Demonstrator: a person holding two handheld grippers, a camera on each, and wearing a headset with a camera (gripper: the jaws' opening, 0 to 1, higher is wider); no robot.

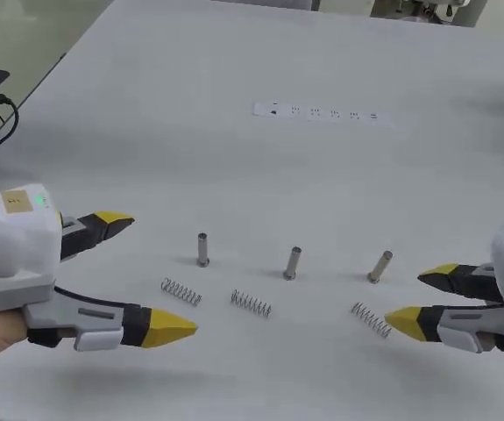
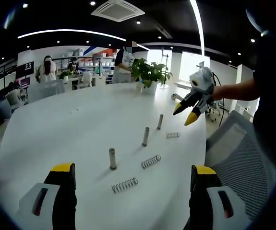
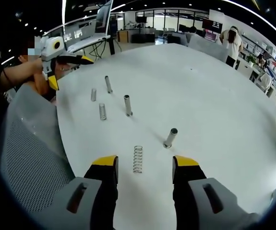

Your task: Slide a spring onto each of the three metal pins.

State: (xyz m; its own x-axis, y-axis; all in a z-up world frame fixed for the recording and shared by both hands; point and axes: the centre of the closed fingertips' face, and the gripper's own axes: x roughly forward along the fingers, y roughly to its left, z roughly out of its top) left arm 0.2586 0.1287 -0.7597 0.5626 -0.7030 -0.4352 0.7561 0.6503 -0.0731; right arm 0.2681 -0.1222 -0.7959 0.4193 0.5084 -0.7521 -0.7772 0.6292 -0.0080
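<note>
Favours right tongs (image 1: 407,298), apart and empty: rightmost spring (image 3: 138,159) flat on tabletop (image 3: 200,96) just ahead, axis roughly along the jaws; left tongs (image 1: 163,273) apart too

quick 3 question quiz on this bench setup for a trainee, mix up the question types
1. True or false: one of the pins already wears a spring.
2. How many springs lie loose on the table?
3. Fill in: the jaws of the left gripper and the right gripper both stand ____.
Key: 1 false, all three pins are bare; 2 three; 3 open.
</note>
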